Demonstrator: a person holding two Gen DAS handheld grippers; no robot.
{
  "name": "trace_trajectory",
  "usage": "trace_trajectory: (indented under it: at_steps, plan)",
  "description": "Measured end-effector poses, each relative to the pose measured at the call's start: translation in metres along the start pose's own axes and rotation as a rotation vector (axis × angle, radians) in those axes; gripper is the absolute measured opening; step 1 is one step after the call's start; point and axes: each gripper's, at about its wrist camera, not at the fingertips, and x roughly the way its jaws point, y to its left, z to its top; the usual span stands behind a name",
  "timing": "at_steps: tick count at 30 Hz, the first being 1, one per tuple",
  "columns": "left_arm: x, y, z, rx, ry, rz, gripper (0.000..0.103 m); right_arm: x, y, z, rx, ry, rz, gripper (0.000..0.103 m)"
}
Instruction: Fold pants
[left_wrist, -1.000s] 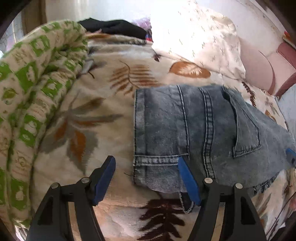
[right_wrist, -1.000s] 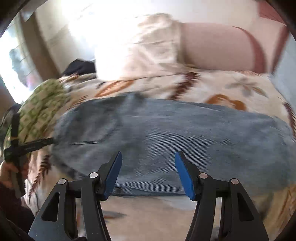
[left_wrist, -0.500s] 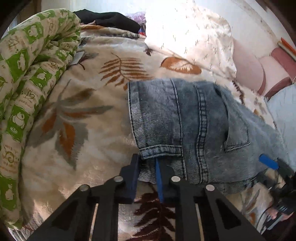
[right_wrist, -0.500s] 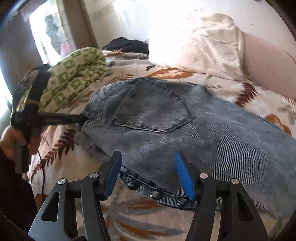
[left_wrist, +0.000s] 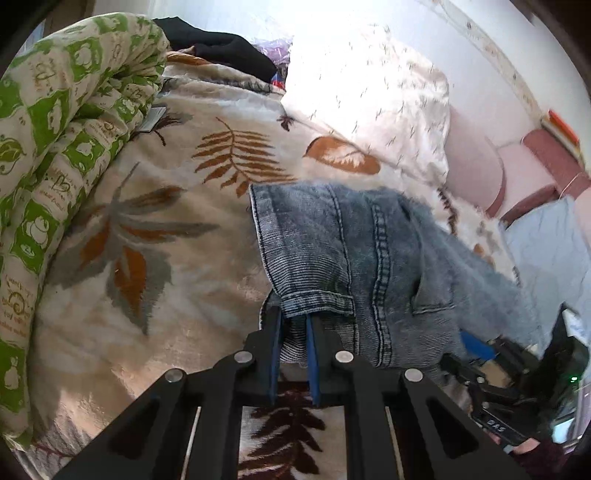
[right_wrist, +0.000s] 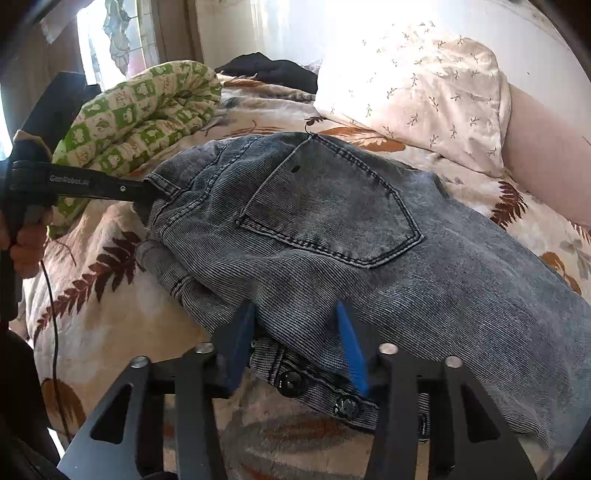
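Grey-blue jeans (right_wrist: 369, 236) lie on a leaf-print blanket, back pocket up; they also show in the left wrist view (left_wrist: 351, 258). My left gripper (left_wrist: 293, 332) is shut on the waistband corner of the jeans; it also shows in the right wrist view (right_wrist: 147, 194) at the jeans' far left edge. My right gripper (right_wrist: 295, 332) is open, its blue fingers straddling the jeans' near edge above the button placket (right_wrist: 295, 382). It appears blurred in the left wrist view (left_wrist: 476, 347) at the lower right.
A rolled green-and-white quilt (left_wrist: 55, 147) lies along the left of the bed (left_wrist: 147, 258). A floral pillow (right_wrist: 413, 92) and pink headboard (right_wrist: 546, 147) are behind the jeans. Dark clothes (right_wrist: 273, 70) lie at the far end. A window (right_wrist: 110, 40) is at far left.
My left gripper closed on the waistband corner and stays shut on it. My right gripper moved along the jeans to the waist area and in over the near edge.
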Motion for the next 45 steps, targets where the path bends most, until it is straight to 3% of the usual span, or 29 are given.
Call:
trace_trajectory:
  at_steps: [2, 9, 15, 20, 22, 24, 25, 26, 27, 28, 34, 37, 39, 43, 45]
  plan:
    - [-0.007, -0.002, 0.001, -0.007, -0.018, -0.033, 0.014, -0.004, -0.004, 0.002, 0.037, -0.014, 0.04, 0.021]
    - [-0.026, -0.022, 0.002, 0.019, -0.042, -0.131, 0.014, -0.025, -0.018, 0.009, 0.091, -0.062, 0.011, 0.013]
    - [-0.022, -0.027, -0.021, 0.092, 0.02, -0.069, 0.014, -0.04, -0.03, 0.0, 0.091, -0.033, 0.008, 0.009]
    - [-0.012, 0.002, -0.032, 0.034, 0.073, -0.03, 0.014, -0.038, -0.015, -0.014, 0.06, 0.024, 0.089, 0.009]
    - [-0.011, 0.004, -0.033, 0.023, 0.076, -0.032, 0.014, -0.035, -0.002, -0.018, -0.009, 0.044, 0.072, 0.009]
    - [-0.014, -0.002, -0.032, 0.046, 0.061, -0.025, 0.014, -0.041, -0.006, -0.015, 0.002, 0.029, 0.121, 0.01]
    - [-0.016, -0.004, -0.032, 0.053, 0.057, -0.024, 0.014, -0.044, -0.01, -0.015, 0.009, 0.031, 0.13, 0.016]
    - [-0.016, -0.004, -0.031, 0.052, 0.055, -0.027, 0.014, -0.047, -0.012, -0.014, 0.005, 0.03, 0.111, 0.033]
    - [-0.016, -0.003, -0.03, 0.044, 0.056, -0.031, 0.014, -0.051, -0.015, -0.015, -0.004, 0.014, 0.081, 0.042]
    - [-0.016, -0.001, -0.029, 0.035, 0.058, -0.036, 0.014, -0.056, -0.019, -0.017, -0.005, -0.012, 0.061, 0.057]
    - [-0.019, 0.0, -0.026, 0.011, 0.045, -0.047, 0.014, -0.041, -0.023, -0.017, -0.001, -0.013, 0.041, 0.06]
    - [-0.019, 0.0, -0.026, 0.01, 0.045, -0.049, 0.014, -0.025, -0.01, -0.013, -0.035, 0.0, 0.06, 0.057]
    - [-0.019, 0.0, -0.026, 0.009, 0.045, -0.05, 0.014, -0.015, -0.003, -0.013, -0.065, 0.005, 0.016, 0.052]
    - [-0.019, -0.002, -0.027, 0.011, 0.051, -0.07, 0.014, -0.003, -0.02, -0.008, 0.047, 0.017, -0.018, 0.02]
    - [-0.021, -0.005, -0.028, 0.035, 0.046, -0.062, 0.014, -0.01, -0.026, -0.007, 0.085, -0.007, -0.008, 0.015]
